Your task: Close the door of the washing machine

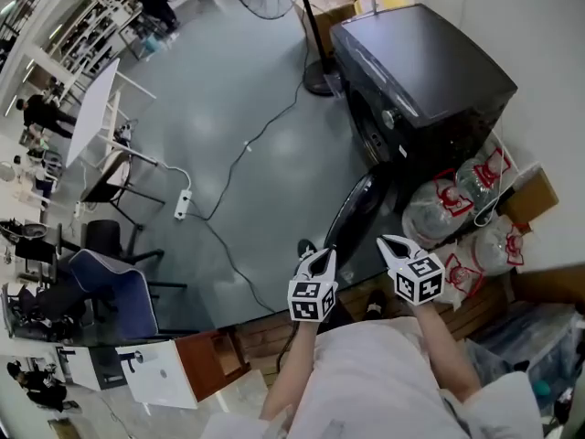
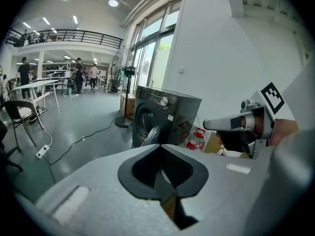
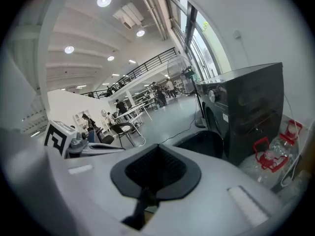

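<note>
A black front-loading washing machine [image 1: 420,90] stands against the white wall, also in the left gripper view [image 2: 165,117] and the right gripper view [image 3: 243,112]. Its round door [image 1: 356,216] hangs open toward the floor, and shows as a dark disc [image 3: 206,144] in the right gripper view. My left gripper [image 1: 320,262] is shut and empty, just below and left of the door's edge, not touching it. My right gripper [image 1: 395,248] is shut and empty too, to the right of the door, near the machine's base.
Clear water jugs with red handles [image 1: 457,204] lie right of the machine. A standing fan [image 1: 315,35] and a cable with a power strip [image 1: 183,205] are on the grey floor. Chairs [image 1: 114,282], a white table [image 1: 91,108] and distant people fill the left.
</note>
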The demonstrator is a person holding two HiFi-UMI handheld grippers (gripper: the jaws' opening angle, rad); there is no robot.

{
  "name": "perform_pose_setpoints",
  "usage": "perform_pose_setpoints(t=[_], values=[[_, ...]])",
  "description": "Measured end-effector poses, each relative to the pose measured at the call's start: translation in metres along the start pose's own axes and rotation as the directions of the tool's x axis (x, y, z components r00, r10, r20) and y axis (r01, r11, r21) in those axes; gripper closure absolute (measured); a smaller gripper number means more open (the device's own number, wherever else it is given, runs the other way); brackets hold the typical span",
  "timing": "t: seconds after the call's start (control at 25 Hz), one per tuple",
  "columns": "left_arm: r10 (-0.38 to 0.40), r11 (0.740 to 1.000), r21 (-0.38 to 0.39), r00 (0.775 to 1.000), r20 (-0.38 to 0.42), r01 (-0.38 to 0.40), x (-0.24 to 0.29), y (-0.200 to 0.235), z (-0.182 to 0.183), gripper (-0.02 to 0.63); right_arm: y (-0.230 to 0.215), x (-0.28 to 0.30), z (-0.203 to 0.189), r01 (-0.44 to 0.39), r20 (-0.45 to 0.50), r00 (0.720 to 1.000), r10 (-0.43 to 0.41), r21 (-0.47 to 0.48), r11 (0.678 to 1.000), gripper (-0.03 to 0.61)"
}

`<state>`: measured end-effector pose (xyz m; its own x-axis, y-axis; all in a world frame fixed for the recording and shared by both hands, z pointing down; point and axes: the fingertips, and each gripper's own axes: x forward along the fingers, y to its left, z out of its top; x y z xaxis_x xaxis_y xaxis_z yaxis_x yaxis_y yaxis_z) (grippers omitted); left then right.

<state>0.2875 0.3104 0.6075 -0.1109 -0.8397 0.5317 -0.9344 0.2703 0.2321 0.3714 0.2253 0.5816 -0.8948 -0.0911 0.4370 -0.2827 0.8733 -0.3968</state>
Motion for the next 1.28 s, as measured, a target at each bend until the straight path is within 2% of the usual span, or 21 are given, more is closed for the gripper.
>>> perform_pose_setpoints(t=[0.28, 0.56, 0.64, 0.84, 0.96, 1.16, 1.28], values=[[-0.024, 0.998, 0.047, 0.994, -0.109, 0.029, 0.048, 0.019, -0.016, 0.609, -0.007, -0.002, -0.016, 0.008, -0.025, 1.000, -0.006, 0.053, 0.999, 0.574], [-0.044, 0.990, 0.117, 0.970, -0.239, 0.074, 0.093, 0.024, -0.033, 0.593, -0.015, -0.007, -0.040, 0.023, -0.056, 0.998, -0.018, 0.098, 0.995, 0.574], [-0.042, 0.987, 0.137, 0.966, -0.257, 0.080, 0.102, 0.025, -0.036, 0.543, -0.018, -0.009, -0.045, 0.031, -0.058, 0.998, -0.025, 0.105, 0.994, 0.574], [-0.043, 0.984, 0.155, 0.958, -0.282, 0.089, 0.116, 0.022, -0.037, 0.500, -0.029, -0.019, -0.053, 0.058, -0.052, 0.997, -0.050, 0.147, 0.987, 0.574], [-0.032, 0.983, 0.163, 0.953, -0.303, 0.085, 0.124, 0.017, -0.040, 0.497, -0.036, -0.024, -0.062, 0.068, -0.071, 0.996, -0.057, 0.164, 0.984, 0.574], [-0.003, 0.984, 0.168, 0.954, -0.301, 0.056, 0.129, 0.016, -0.043, 0.494, -0.041, -0.018, -0.082, 0.043, -0.137, 0.990, -0.027, 0.116, 0.992, 0.574], [-0.019, 0.984, 0.163, 0.950, -0.311, 0.073, 0.133, 0.010, -0.047, 0.494, -0.045, -0.010, -0.086, 0.010, -0.174, 0.985, 0.002, 0.065, 0.998, 0.574]])
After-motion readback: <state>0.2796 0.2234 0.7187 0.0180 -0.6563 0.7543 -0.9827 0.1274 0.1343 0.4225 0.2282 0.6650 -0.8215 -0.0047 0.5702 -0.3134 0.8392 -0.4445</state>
